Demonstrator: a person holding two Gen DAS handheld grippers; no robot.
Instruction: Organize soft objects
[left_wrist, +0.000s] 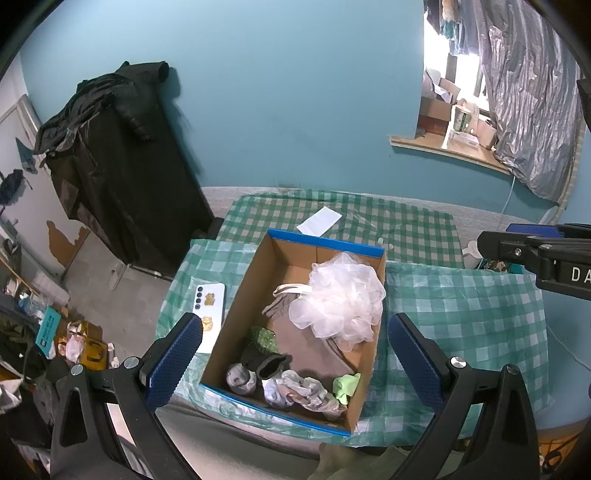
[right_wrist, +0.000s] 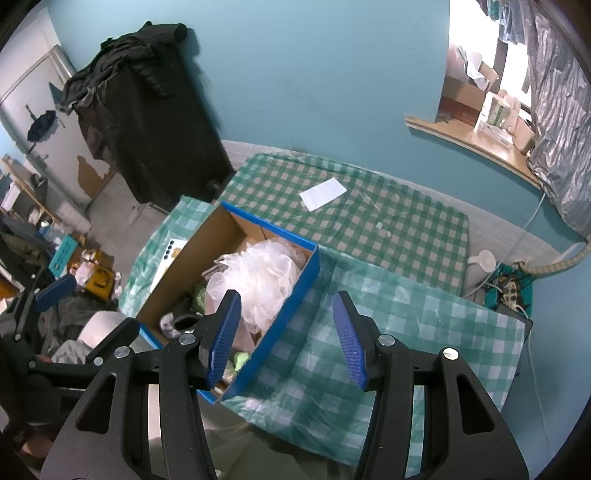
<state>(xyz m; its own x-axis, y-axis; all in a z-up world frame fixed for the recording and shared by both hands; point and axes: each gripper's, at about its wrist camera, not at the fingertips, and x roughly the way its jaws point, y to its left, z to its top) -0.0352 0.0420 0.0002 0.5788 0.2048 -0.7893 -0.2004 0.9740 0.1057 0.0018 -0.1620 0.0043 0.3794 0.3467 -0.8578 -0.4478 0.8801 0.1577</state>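
A cardboard box (left_wrist: 255, 288) with blue edging sits on the desk (left_wrist: 461, 310), which is covered in green-checked cloth, and it holds the soft objects: a pale mesh bath sponge (left_wrist: 341, 297) toward the far right corner, a grey cloth (left_wrist: 306, 347) under it, a green knobbly piece (left_wrist: 263, 339), a dark sock (left_wrist: 271, 363), a grey ball (left_wrist: 240, 378), crumpled pale fabric (left_wrist: 303, 391) and a light green scrap (left_wrist: 346, 384) along the near wall. The box's long axis runs away from the cameras, slanting slightly right. The left gripper (left_wrist: 295, 360) hovers above the near end of the box, its fingers (left_wrist: 173, 360) spread wide and holding nothing, the box lying between them. The right gripper (right_wrist: 288, 339) hangs over the box's right wall, fingers (right_wrist: 349, 338) also wide and empty, the sponge just ahead of the left one. A white phone (left_wrist: 208, 314) lies beside the box's left wall, and a white paper (left_wrist: 319, 220) lies beyond it.
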